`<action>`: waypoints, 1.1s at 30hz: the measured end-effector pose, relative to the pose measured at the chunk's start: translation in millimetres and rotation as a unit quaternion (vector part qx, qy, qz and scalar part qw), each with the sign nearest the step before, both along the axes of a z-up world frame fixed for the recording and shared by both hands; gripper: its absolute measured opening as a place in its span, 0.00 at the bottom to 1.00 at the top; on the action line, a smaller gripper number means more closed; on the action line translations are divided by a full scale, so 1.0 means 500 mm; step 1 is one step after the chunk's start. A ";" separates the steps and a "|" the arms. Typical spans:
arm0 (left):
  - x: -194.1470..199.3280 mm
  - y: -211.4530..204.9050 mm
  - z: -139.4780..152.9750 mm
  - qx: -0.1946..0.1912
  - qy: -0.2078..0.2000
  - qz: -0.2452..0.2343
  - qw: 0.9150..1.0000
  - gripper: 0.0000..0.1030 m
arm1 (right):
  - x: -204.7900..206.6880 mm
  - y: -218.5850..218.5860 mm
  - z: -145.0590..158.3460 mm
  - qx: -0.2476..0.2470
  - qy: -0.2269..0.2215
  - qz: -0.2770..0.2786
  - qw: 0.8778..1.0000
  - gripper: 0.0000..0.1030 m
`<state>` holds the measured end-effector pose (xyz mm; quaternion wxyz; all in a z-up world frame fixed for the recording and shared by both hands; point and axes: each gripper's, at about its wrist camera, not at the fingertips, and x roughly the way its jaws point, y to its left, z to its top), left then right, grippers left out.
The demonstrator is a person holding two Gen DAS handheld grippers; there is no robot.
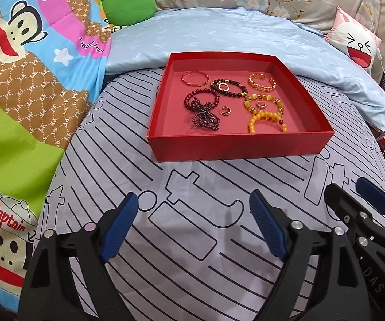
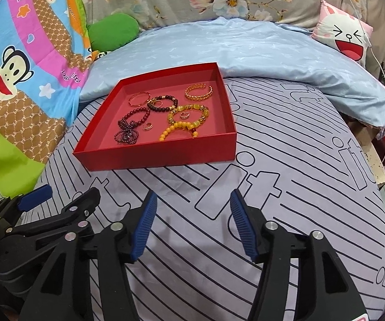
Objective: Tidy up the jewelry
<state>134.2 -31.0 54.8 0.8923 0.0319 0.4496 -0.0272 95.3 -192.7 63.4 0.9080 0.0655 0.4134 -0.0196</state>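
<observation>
A shallow red box (image 1: 235, 145) (image 2: 149, 155) sits on the striped sheet and holds the jewelry. Inside lie a thin gold bangle (image 1: 195, 78) (image 2: 138, 98), a gold chain cuff (image 1: 262, 82) (image 2: 199, 92), dark red bead bracelets (image 1: 201, 107) (image 2: 131, 125), a dark bead bracelet (image 1: 228, 87) (image 2: 163, 103), yellow bead bracelets (image 1: 265, 112) (image 2: 184, 123) and small rings (image 1: 225, 111) (image 2: 147, 126). My left gripper (image 1: 193, 208) hovers open over the sheet in front of the box, empty. My right gripper (image 2: 193, 203) is open beside it, also empty.
A cartoon monkey quilt (image 1: 32, 80) (image 2: 18, 61) lies at the left. A light blue blanket (image 1: 219, 34) (image 2: 245, 50) is folded behind the box, with a green cushion (image 1: 128, 6) and a laughing-face pillow (image 1: 355, 40) (image 2: 344, 37). The bed edge drops away at the right.
</observation>
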 end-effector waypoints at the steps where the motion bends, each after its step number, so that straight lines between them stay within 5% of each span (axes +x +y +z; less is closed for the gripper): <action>1: 0.000 0.002 -0.001 0.000 0.000 0.002 1.000 0.82 | -0.001 -0.001 0.000 -0.002 -0.001 -0.001 1.000 0.60; 13: 0.000 0.010 -0.016 0.006 0.007 0.011 1.000 0.83 | -0.002 -0.008 -0.010 -0.013 -0.001 -0.007 1.000 0.80; 20: 0.001 0.013 -0.018 0.008 0.008 0.015 1.000 0.85 | 0.000 -0.013 -0.013 -0.008 0.002 -0.006 1.000 0.84; 23: 0.002 0.016 -0.022 0.010 0.009 0.021 1.000 0.87 | -0.001 -0.014 -0.010 -0.011 -0.004 -0.010 1.000 0.95; 33: 0.004 0.019 -0.029 0.009 0.017 0.024 1.000 0.91 | -0.003 -0.014 -0.013 -0.011 -0.004 -0.010 1.000 0.94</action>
